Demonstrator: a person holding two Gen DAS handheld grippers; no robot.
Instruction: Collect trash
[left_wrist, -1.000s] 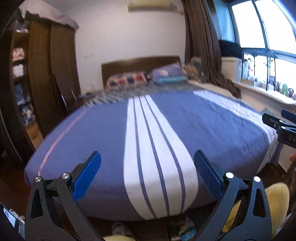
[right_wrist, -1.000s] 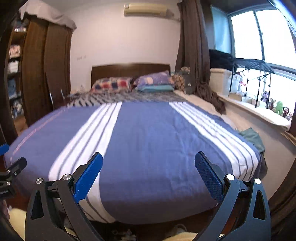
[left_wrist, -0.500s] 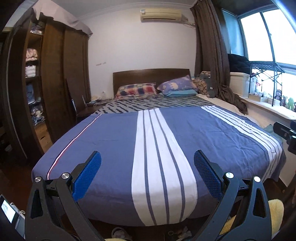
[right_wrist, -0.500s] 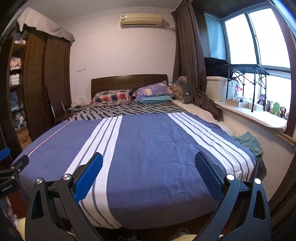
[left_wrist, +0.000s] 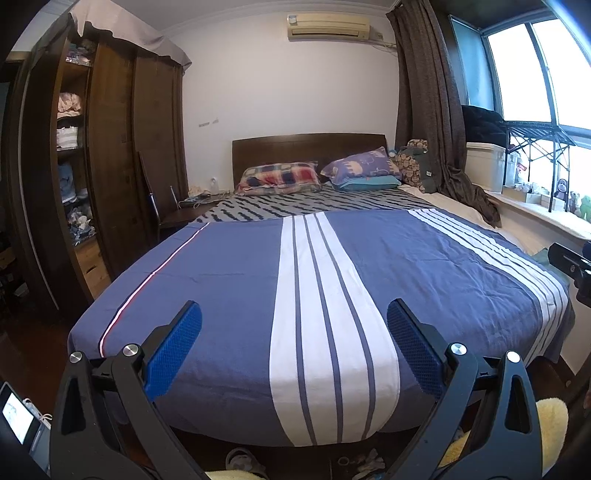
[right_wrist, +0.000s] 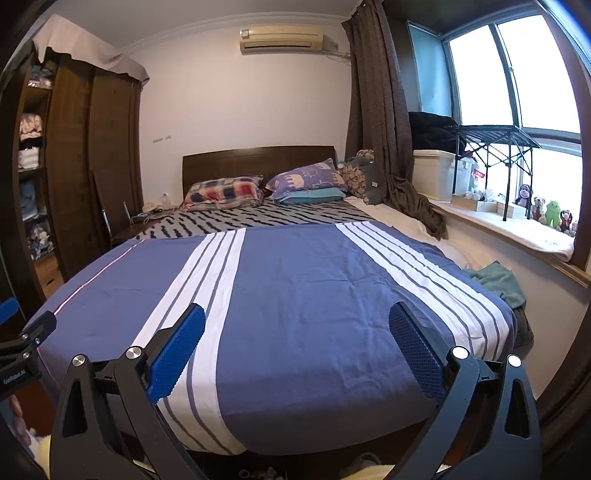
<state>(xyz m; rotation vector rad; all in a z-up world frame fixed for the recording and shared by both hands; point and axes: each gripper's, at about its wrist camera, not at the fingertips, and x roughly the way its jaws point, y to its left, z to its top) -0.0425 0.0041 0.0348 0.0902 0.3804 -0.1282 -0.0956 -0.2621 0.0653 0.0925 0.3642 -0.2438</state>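
Note:
My left gripper (left_wrist: 293, 310) hangs open over the foot of a bed (left_wrist: 236, 280), nothing between its blue pads (left_wrist: 173, 350). My right gripper (right_wrist: 296, 313) is open too, held over the same foot end further right, and empty. Each shows at the edge of the other's view: the right gripper (left_wrist: 570, 262) and the left gripper (right_wrist: 26, 339). Small scraps (left_wrist: 364, 461) lie on the dark floor under the bed's foot, too small to identify. Crumpled light items (left_wrist: 199, 194) sit on the bedside stand. The blue striped cover carries no loose objects.
A dark wooden wardrobe (left_wrist: 110, 155) with open shelves lines the left wall. Pillows (left_wrist: 280, 177) lie at the headboard. On the right are a curtain (right_wrist: 384, 122), a white box (right_wrist: 432, 179), a window sill with plush toys (right_wrist: 546, 214) and a green cloth (right_wrist: 495, 280). A slipper (left_wrist: 240, 458) lies below.
Both views have steadied and tilted upward: the bed sits lower in frame and more of the wall and air conditioner shows. Both grippers stay open and empty.

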